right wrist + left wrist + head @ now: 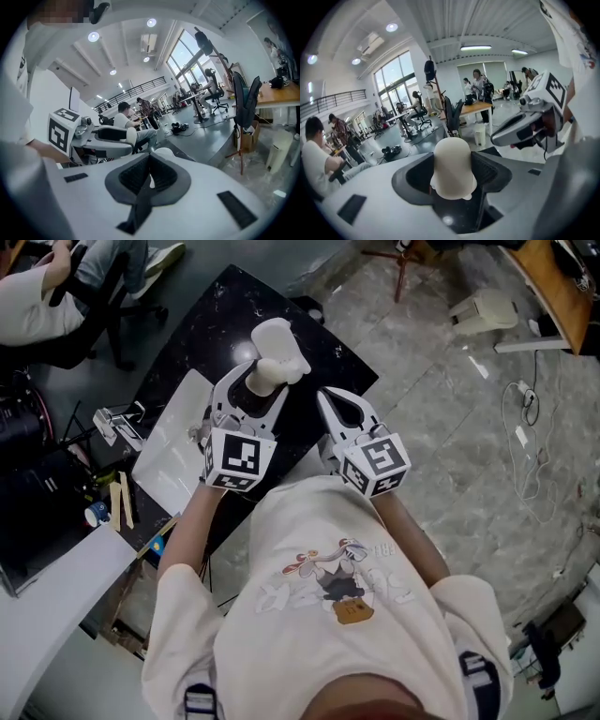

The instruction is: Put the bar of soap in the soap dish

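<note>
The bar of soap (451, 164), pale cream and rounded at its far end, sits clamped in the left gripper (255, 381). Its dark fingers (490, 171) press on both flanks. The bar's long axis runs along the fingers, and its free end juts well past their tips, away from the person. In the head view the soap hangs in the air above the black table (187, 343), not resting on anything. Down and to the left of it in that view, a glossy white tray (169, 465) lies flat on the table. It is probably the soap dish, though its rim cannot be made out clearly enough to be sure. The tray lies on the left gripper's own side, nearer to that hand than to the other. By this reading, the coming move means carrying the soap back and leftward, then down, tipping the protruding end toward the tray before letting go. The right gripper (149, 173) hovers just beside the left one with its fingers pressed together on nothing, taking no part in the carry. Small clutter lies at the table's left edge, well apart from the soap.
</note>
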Motion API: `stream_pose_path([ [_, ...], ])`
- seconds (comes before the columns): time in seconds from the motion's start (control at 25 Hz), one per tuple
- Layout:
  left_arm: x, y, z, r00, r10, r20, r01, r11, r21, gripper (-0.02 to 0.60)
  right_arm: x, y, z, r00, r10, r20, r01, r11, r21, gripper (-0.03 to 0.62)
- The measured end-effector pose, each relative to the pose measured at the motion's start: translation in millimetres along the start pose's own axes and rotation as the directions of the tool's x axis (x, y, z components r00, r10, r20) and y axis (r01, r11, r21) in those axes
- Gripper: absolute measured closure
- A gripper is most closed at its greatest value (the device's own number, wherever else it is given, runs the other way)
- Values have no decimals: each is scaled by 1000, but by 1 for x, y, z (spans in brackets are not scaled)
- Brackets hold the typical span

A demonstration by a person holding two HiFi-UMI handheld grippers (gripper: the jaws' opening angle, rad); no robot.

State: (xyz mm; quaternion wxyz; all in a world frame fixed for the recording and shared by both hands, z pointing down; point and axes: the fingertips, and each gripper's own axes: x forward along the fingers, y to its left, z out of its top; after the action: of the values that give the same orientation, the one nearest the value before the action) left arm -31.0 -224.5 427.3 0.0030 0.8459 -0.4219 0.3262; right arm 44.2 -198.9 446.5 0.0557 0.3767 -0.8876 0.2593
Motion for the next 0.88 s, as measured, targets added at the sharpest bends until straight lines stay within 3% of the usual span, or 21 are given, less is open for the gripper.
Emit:
stream_pose_path([
  [0.08, 12, 6, -6, 999, -21, -30, 23, 998, 58, 322, 7, -5, 6, 1000, -11, 12, 11, 1000, 3, 588],
  [0.32, 50, 20, -20, 991, -78, -106, 89, 991, 103, 322, 28, -19, 5, 999, -37, 16, 36, 999, 34, 588],
  [0.56, 85, 29, -41, 983, -98, -157, 115, 988, 106, 322, 40, -27, -1, 998, -61, -1, 61, 995, 77, 588],
  [0.88, 111, 24, -58, 977, -76, -200, 122, 965, 231, 322, 43, -38, -8, 996, -85, -23, 87, 992, 88, 588],
])
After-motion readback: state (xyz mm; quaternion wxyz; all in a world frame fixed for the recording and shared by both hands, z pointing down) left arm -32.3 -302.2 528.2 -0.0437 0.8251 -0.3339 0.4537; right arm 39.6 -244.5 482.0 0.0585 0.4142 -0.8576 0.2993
